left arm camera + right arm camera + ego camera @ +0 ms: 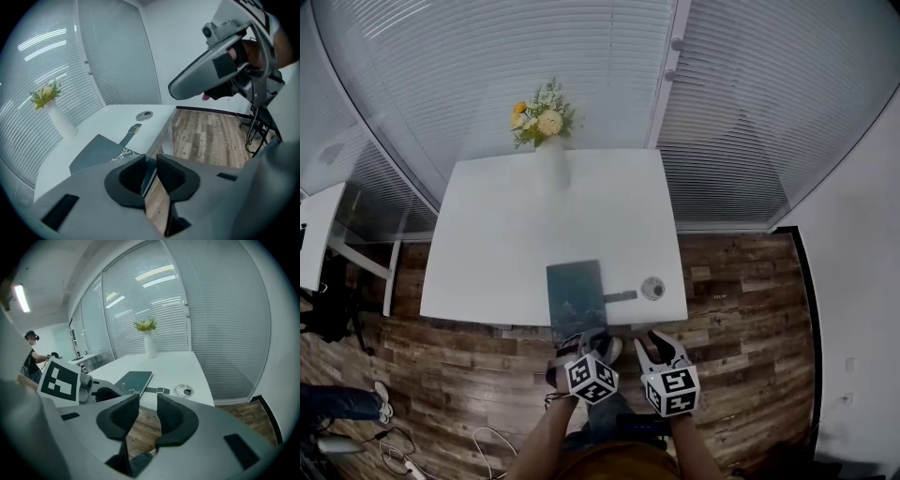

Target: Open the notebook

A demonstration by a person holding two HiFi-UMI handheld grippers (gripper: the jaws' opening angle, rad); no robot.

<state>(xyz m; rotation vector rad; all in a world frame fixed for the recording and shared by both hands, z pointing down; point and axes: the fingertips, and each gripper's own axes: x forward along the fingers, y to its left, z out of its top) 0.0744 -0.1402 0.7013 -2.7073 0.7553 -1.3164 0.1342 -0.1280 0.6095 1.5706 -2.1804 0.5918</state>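
Currently the closed notebook (575, 292) lies flat at the near edge of the table (516, 234), its strap (619, 296) trailing right. Both grippers hang just short of that edge, empty: the left gripper (151, 171) has its jaws narrowly apart, the right gripper (144, 411) somewhat wider. If nothing pins the notebook, lifting the cover could drag it off the near edge.
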